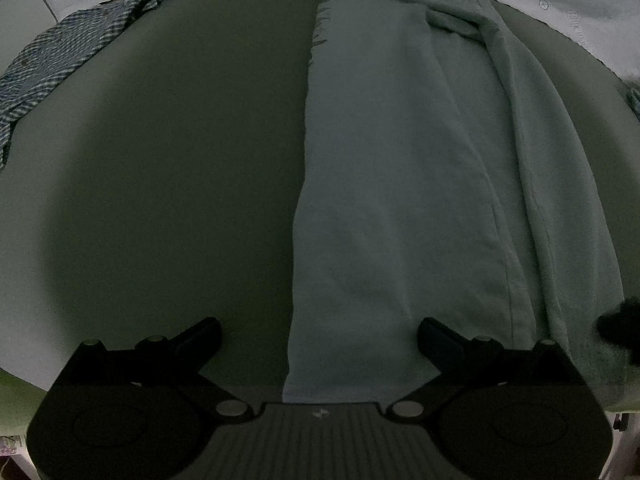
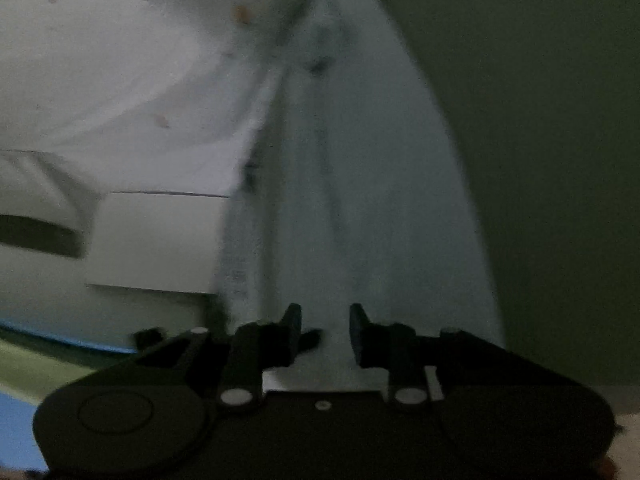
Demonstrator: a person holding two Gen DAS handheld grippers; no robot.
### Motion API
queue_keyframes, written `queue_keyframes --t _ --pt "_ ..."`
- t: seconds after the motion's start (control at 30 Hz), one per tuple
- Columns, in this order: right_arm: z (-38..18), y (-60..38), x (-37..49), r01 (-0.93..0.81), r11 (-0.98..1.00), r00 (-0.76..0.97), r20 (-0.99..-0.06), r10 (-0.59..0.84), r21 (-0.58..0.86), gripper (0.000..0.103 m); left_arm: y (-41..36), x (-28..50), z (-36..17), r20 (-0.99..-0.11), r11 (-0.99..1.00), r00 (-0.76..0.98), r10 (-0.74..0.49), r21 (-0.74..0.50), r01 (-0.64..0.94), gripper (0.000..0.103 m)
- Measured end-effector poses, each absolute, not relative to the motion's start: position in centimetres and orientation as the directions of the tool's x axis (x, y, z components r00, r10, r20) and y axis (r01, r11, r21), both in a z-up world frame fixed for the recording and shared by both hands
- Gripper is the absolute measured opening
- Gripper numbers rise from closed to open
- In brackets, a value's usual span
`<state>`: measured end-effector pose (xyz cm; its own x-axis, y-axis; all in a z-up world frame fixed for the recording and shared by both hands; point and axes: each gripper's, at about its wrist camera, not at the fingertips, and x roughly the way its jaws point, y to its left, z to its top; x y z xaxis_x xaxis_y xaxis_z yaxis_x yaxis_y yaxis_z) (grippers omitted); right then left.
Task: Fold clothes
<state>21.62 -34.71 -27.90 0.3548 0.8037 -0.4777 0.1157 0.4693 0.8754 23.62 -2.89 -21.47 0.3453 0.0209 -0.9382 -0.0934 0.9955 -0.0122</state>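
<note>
Dim olive-green flat surface [image 1: 160, 200] fills most of the left wrist view, lighting poor. Pale mint-green folded cloth garment [image 1: 400, 200] lies flat on it in a long strip running away from the camera, straight left edge down the frame centre, a folded-in sleeve and seam lines along its right side. Faint dark print shows near the far left edge of the strip. Blue-and-white checked shirt [image 1: 72, 52] lies crumpled at the far left corner of the surface, well apart from the pale garment. Left tongs [image 1: 320, 332] have jaws spread wide, nothing between them; they hang over the near end, left finger above bare surface, right finger above the cloth. Small dark fuzzy patch at the right edge, cannot tell what it is.

Right wrist view is blurred. Same pale garment [image 2: 360, 200] runs up the frame as a narrowing band, green surface [image 2: 540, 160] to its right. White boxy furniture [image 2: 156, 240] and a pale wall sit to the left, beyond the surface edge. Right tongs [image 2: 325, 328] show a narrow gap between the jaws with pale cloth visible in that gap; fingers do not appear to press on it, though blur makes contact hard to judge.
</note>
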Motion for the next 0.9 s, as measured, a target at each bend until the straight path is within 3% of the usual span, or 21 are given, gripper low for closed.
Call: queue_keyframes --t 0.03,0.07,0.4,0.5,0.77,0.9 --pt "-28.5 -34.5 21.7 0.147 0.501 0.328 -0.52 0.789 0.853 0.014 -2.9 23.7 -21.5 -0.939 0.996 0.343 0.02 -0.012 -0.093 0.103" --pt "-28.9 -34.2 21.8 0.171 0.512 0.305 -0.54 0.785 0.842 0.0 -2.9 23.7 -21.4 -0.94 0.996 0.34 0.019 -0.013 -0.091 0.103" --pt "-26.5 -34.4 24.0 0.113 0.551 0.339 -0.553 0.761 0.827 0.006 -2.7 24.6 -21.2 -0.957 0.996 0.29 0.009 -0.018 -0.09 0.103" --pt "-26.3 -35.2 25.1 0.112 0.559 0.373 -0.556 0.742 0.821 0.006 -1.8 25.1 -20.3 -0.953 0.992 0.302 -0.038 -0.071 -0.1 0.103" --pt "-23.9 -35.2 32.2 0.122 0.6 0.513 -0.567 0.644 0.791 0.009 2.2 30.4 -14.7 -0.85 0.968 0.516 -0.102 -0.205 -0.146 0.101" --pt "-22.3 -34.6 38.3 0.111 0.657 0.589 -0.582 0.561 0.746 0.021 4.4 37.1 -13.7 -0.774 0.921 0.597 -0.211 -0.361 -0.144 0.087"
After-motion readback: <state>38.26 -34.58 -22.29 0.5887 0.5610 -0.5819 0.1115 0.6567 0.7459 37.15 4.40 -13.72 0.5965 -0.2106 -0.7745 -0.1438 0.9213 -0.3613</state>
